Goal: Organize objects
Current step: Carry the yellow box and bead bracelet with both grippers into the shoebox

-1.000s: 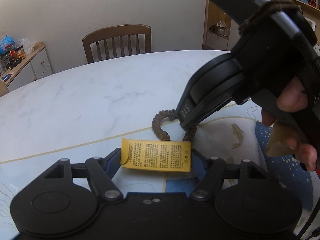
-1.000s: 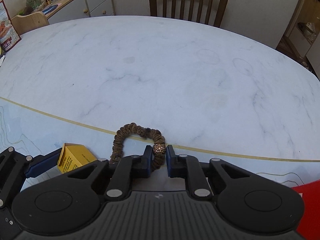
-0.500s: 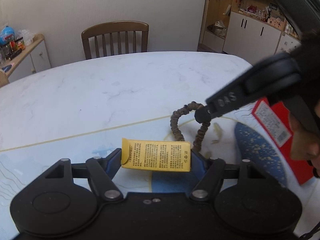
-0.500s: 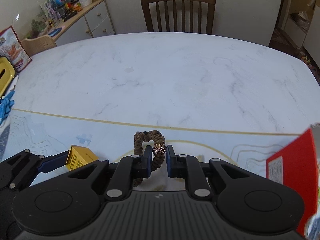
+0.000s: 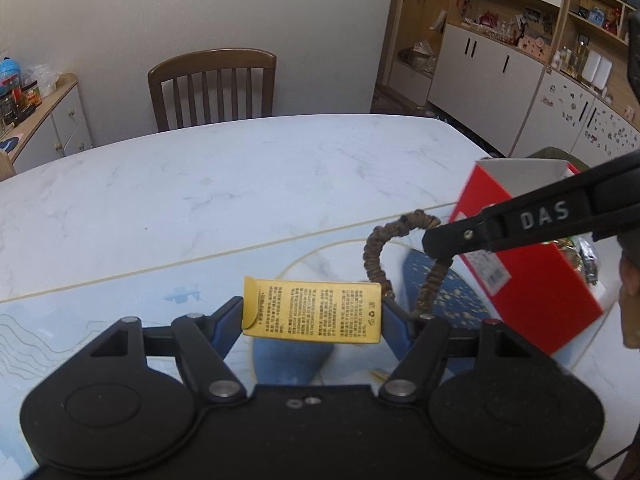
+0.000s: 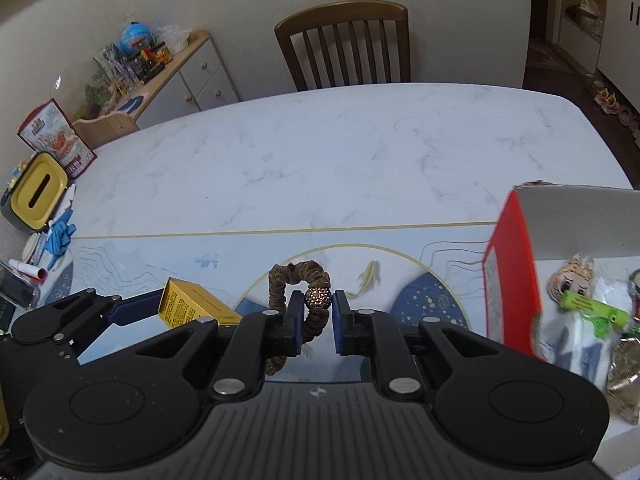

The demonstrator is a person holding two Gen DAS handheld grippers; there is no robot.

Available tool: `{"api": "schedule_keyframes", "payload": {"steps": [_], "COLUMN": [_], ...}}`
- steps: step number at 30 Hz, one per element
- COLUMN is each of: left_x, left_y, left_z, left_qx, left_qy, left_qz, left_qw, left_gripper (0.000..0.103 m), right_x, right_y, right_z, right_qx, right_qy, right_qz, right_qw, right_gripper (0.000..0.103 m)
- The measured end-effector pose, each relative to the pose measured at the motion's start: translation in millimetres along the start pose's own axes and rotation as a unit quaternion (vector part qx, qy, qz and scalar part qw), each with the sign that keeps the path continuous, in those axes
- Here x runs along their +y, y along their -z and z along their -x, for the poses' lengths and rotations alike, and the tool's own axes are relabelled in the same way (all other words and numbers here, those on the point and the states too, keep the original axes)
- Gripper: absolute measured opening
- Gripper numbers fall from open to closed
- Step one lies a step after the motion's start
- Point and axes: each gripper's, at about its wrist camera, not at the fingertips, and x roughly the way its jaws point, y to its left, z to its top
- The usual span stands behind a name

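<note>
Left wrist view showed your left tool point(image 5: 312, 314) clenched on the yellow carton point(image 5: 312, 311), gripped end to end at lower centre of the frame and carried clear of the surface point(image 5: 200, 184). To its right, the brown hair tie point(image 5: 386, 240) hung from the tip of your right tool point(image 5: 442, 250), which reached in from the right edge. Beyond that, at the right of the frame, the red box point(image 5: 532, 280) stood open-topped.

Right wrist view told the same from the other side. At lower left you could see the left tool point(image 6: 136, 312) with the yellow carton point(image 6: 188, 306) in it. At centre, your right tool point(image 6: 318, 314) was closed on the hair tie point(image 6: 298, 276), its pads pinching the beaded ball on the loop. At the right edge the red box point(image 6: 508, 280) lay open, with small items already inside.

By my reading, you were in the carry step, both things lifted and heading for the box. Your next move called for bringing the right tool over the opening, above the wall, and letting go only once the loop hung inside. The carton could follow after, since both tools would crowd the opening.
</note>
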Motion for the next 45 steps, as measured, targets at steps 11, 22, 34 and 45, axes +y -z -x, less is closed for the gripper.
{"api": "schedule_keyframes", "payload": {"steps": [11,22,34,45], "left_x": [-53.5,-123.5,-198.0,-246.8], "left_y": [-17.7,-40.6,-50.6,-73.5], "left_z": [26.2,32.9,-1.9,-51.9], "left_qx": [-0.005,-0.029,-0.011,0.0], "left_qy": [0.023,0.036,0.05,0.043], "left_qz": [-0.018,-0.059,-0.097,-0.118], "left_qw": [0.9996,0.9972,0.994,0.9921], "left_gripper": [0.07,0.07,0.07,0.07], "right_x": [-39.6,-115.0,-204.1,-263.1], "right_y": [13.4,17.5,26.6,43.5], "right_z": [68.3,121.4,139.8,125.4], "right_qx": [-0.034,-0.076,-0.091,-0.07], "right_qy": [-0.013,0.011,0.053,0.07], "right_qz": [-0.02,-0.044,-0.083,-0.108], "right_qw": [0.999,0.996,0.991,0.989], "right_gripper": [0.014,0.014,0.014,0.014]}}
